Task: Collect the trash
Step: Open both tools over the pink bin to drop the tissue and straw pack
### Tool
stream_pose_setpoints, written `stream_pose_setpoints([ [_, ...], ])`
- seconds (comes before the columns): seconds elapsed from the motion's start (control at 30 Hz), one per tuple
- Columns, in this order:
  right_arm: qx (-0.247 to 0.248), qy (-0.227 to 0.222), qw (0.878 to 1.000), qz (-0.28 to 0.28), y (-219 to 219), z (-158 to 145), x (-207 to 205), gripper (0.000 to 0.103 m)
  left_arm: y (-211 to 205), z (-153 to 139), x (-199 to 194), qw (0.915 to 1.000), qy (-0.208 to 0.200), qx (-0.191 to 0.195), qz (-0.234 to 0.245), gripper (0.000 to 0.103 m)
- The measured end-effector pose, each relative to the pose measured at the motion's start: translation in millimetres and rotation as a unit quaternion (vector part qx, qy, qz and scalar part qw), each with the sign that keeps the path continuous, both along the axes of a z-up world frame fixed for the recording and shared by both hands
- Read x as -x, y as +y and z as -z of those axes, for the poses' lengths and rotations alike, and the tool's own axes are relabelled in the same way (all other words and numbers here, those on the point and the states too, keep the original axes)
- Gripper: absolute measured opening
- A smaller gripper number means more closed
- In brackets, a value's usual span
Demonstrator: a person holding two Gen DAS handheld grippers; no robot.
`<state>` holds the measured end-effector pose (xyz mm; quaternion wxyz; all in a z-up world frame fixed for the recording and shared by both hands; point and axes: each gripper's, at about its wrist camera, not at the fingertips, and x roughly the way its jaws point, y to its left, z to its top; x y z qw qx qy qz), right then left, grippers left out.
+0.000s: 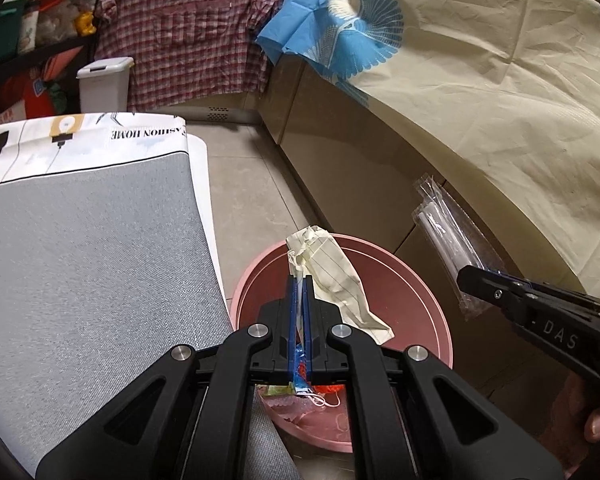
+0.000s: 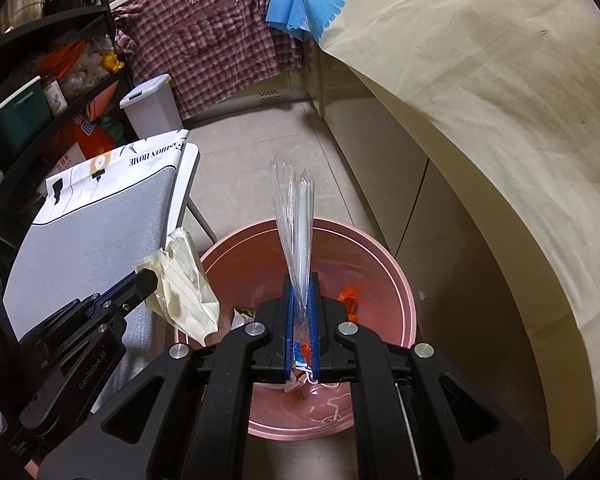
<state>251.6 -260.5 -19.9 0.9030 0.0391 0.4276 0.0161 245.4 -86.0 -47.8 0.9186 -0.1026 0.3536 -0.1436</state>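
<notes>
Cloth, cream and creased, is draping over the counter (image 2: 500, 128) and filling the whole right side of both views, its lower hem running out of frame. Left of it, a grey padded board (image 1: 88, 264) with a printed cover is lying tilted, its near end cut off by the lens edge, and a strip of tiled floor (image 2: 252, 160) is lying open between the two, leading back to a small white lidded bin (image 2: 152, 106) and a checked shirt (image 1: 188, 32) hanging at the far wall. The pink bucket (image 2: 396, 280) is standing on that floor between board and cabinet, its rim showing fully only on the far side, while the gripper arms are hiding the near part. Inside it, scraps of orange, blue and white wrapping are lying at the bottom, too small and covered to name. The left gripper (image 1: 300, 292) is hovering over the bucket's left edge with its jaws clenched on a crumpled sheet of lined yellow paper (image 1: 332, 268), which is sticking out beyond the fingertips. The right gripper (image 2: 302, 292) is hanging above the bucket's middle, its jaws pinched on a clear plastic wrapper (image 2: 296, 216) with a pale tube inside, standing up past the tips. The two grippers are sitting near each other but apart.
</notes>
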Motion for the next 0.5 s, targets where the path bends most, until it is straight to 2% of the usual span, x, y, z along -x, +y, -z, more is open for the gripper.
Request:
stream_pose_setpoints([
  [0.17, 0.001, 0.003, 1.0, 0.0, 0.0, 2.4, -2.9, 0.007, -6.2, 2.7, -2.5, 1.0, 0.005, -0.001, 0.008, 0.003],
  [0.27, 0.004, 0.013, 1.0, 0.001, 0.0, 6.9, -5.1, 0.014, -12.9, 4.4, -4.7, 0.9996, 0.015, -0.016, 0.016, 0.006],
  [0.3, 0.006, 0.015, 1.0, 0.004, -0.3, 8.3, -5.7, 0.021, -13.7, 4.7, -4.9, 0.9995, 0.018, -0.02, 0.018, 0.011],
  [0.33, 0.007, 0.016, 1.0, 0.007, -1.0, 8.8, -6.2, 0.027, -13.4, 4.0, -3.4, 0.9995, 0.017, -0.022, 0.018, 0.012],
  [0.37, 0.009, 0.015, 1.0, 0.01, -1.8, 8.8, -6.3, 0.04, -12.3, 2.8, -1.4, 0.9995, 0.015, -0.023, 0.018, 0.012],
  [0.4, 0.009, 0.014, 1.0, 0.013, -3.0, 8.4, -6.2, 0.047, -10.1, 1.0, 1.3, 0.9994, 0.012, -0.026, 0.017, 0.012],
  [0.5, 0.007, 0.012, 1.0, 0.016, -4.8, 7.2, -3.9, 0.047, -1.2, -5.0, 10.3, 0.9994, 0.008, -0.031, 0.012, 0.012],
])
